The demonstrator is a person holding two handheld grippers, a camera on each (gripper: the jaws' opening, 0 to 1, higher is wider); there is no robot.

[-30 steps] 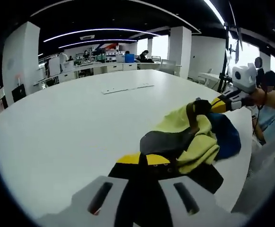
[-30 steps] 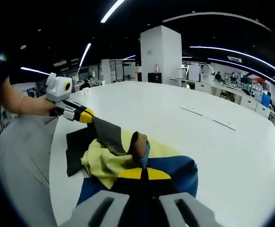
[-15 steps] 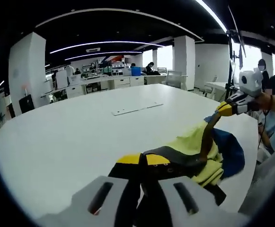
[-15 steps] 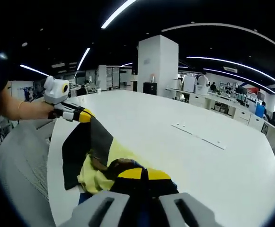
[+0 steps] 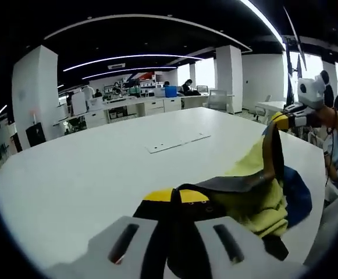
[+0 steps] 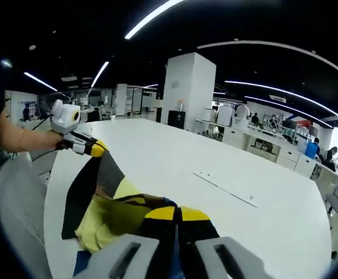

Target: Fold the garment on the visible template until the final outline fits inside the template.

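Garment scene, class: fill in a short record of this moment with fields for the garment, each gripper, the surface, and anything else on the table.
garment: yellow, black and blue cloth, bunched, partly lifted off the table
left gripper: shut on garment, at a dark edge
right gripper: shut on garment, opposite end
stretch: dark band of cloth pulled taut between the two grippers
surface: white table
other item: flat white strip lying further along the table

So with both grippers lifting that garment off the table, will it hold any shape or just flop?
Probably flop: the garment sags and bunches between the left gripper and right gripper, with only its gripped edge drawn fairly straight. It looks light, since two corner pinches carry it. Loose folds still on the white table will likely drag.
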